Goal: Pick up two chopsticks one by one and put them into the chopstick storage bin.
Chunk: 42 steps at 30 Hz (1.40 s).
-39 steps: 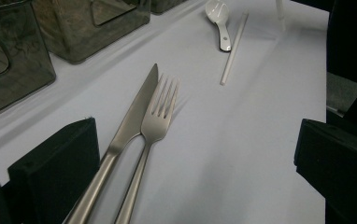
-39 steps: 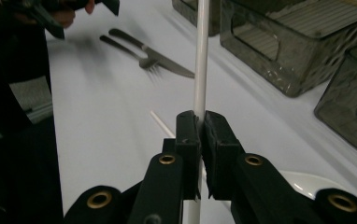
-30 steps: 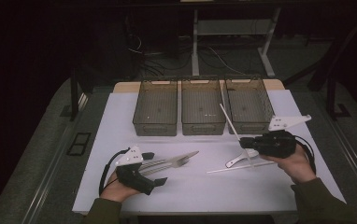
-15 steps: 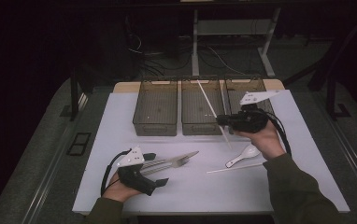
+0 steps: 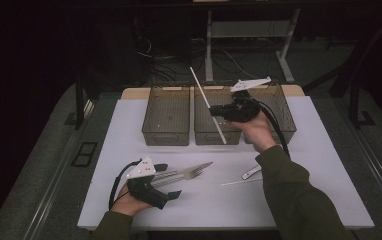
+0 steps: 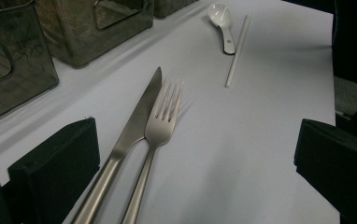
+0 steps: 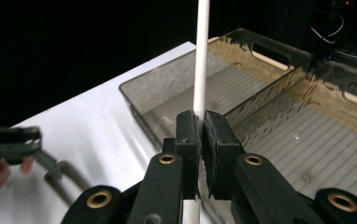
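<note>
My right gripper (image 5: pixel 214 112) is shut on a long white stick (image 5: pixel 203 95) and holds it slanted in the air over the middle bin (image 5: pixel 199 134). The right gripper view has the pads (image 7: pixel 186 128) pressed on the stick (image 7: pixel 200 60) above a ribbed bin floor (image 7: pixel 242 88). My left gripper (image 5: pixel 171 181) rests on the white table near the front left, open, with the handles of a knife (image 6: pixel 134 130) and a fork (image 6: pixel 160 126) lying between its jaws, untouched. A second white stick (image 6: pixel 237 51) and a white spoon (image 6: pixel 221 18) lie farther right.
Three clear plastic bins stand side by side at the back: left bin (image 5: pixel 166 135), middle bin, right bin (image 5: pixel 286 122). The white table sheet (image 5: pixel 329 165) ends at dark floor on all sides. A cable (image 5: pixel 276 127) trails from my right gripper along the sleeve.
My right hand has carried the white stick up and to the left, from above the spoon to over the middle bin. The left gripper, knife and fork have stayed put.
</note>
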Tool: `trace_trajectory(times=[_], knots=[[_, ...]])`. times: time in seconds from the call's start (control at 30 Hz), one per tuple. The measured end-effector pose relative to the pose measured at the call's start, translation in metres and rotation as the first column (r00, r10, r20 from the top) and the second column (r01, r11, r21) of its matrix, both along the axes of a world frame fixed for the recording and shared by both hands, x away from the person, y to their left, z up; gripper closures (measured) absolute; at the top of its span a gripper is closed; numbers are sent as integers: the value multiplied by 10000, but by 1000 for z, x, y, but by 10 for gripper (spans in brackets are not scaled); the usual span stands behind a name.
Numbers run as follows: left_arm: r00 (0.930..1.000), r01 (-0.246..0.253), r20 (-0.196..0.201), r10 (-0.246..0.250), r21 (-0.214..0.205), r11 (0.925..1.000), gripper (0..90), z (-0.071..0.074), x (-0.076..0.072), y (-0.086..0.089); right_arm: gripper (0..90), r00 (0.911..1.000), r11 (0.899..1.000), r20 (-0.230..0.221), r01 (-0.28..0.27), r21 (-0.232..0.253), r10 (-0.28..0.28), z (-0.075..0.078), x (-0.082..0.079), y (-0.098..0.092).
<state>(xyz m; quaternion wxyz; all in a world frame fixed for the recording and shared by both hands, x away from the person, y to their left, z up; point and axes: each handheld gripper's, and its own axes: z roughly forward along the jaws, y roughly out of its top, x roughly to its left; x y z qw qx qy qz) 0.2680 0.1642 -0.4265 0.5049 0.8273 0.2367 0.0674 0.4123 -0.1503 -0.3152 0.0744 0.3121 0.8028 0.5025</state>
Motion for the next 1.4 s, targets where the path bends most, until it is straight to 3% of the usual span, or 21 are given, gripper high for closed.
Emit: trace_trajectory(times=[0.2, 0.57, 1.0, 1.23, 1.4], knots=[[10000, 10, -1, -10, 10, 10000, 0, 0, 1, 0, 848, 9998, 9995, 79, 179, 243, -181, 6, 18, 23], [10000, 82, 46, -81, -183, 9998, 0, 1, 0, -2, 848, 9993, 9991, -48, 365, 222, -364, 17, 50, 84], [9999, 122, 82, -120, -214, 9997, 0, 3, 0, 0, 847, 9947, 9952, -644, 759, -623, -799, -25, 68, 127], [9999, 112, 76, -110, -263, 9996, 0, 3, -1, -1, 847, 9873, 9881, -1232, 841, -1288, -1001, -48, 70, 140], [9999, 137, 76, -135, -217, 9997, 0, 3, -2, -1, 846, 9829, 9782, -1400, 929, -1858, -1199, -59, 73, 145]])
